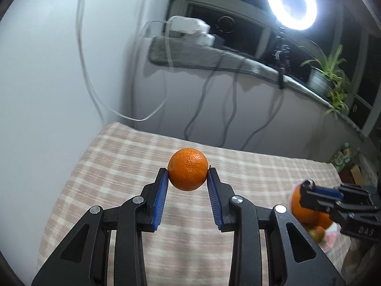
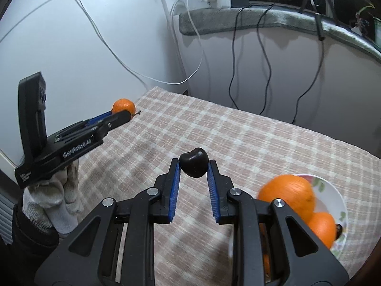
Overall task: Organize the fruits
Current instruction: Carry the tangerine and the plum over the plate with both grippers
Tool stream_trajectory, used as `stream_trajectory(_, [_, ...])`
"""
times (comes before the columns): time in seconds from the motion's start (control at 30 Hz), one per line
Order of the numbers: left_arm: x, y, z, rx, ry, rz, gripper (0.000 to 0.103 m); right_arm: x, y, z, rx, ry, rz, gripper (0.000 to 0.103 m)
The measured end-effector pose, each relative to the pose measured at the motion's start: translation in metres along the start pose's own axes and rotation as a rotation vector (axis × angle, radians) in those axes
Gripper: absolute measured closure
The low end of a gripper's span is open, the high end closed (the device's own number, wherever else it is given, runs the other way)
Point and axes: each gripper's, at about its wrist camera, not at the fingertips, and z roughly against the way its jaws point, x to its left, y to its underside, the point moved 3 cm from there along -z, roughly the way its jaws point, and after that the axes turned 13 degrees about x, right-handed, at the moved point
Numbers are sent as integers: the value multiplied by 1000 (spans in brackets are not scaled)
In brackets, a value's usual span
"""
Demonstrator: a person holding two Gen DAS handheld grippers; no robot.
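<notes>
- While both fruits are hanging up off the checked tablecloth (image 2: 238,138), this sorting job is looking somewhere in the middle, not close to wrapped up.
- Over on the left, the left gripper (image 1: 188,175) is clamping a small mandarin (image 1: 187,168) between its blue pads, pinching it at the sides, with the cloth well below it. A gloved hand (image 2: 54,190) is holding that tool, as the right wrist view is showing.
- Moving to the middle, the right gripper (image 2: 193,166) is squeezing tight on a dark cherry (image 2: 193,162), also lifted clear of the table.
- Further right, a floral bowl (image 2: 333,190) is sitting on the cloth with two bigger oranges (image 2: 288,195) piled in it, and something small and dark is peeking out at its right edge, possibly another cherry, hard to tell.
- So what's looking done: both pieces are already picked up and being carried. What's left, by my guess: each one is needing a spot to go, and no second dish is showing up in either view, so where they're heading is anyone's guess.
- Honestly the cherry is looking slippery, so that grip is seeming like the touchy one.
</notes>
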Motion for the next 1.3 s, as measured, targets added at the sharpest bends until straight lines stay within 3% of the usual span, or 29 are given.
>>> stream_trajectory(0.7, [-119,48,2,66,167,-159,71,-100,48,64,-72,73,-134,79])
stream_trajectory(1.3, [-203,86,-5,141,282,-295,71,-156,94,59,-19,84,-230,79])
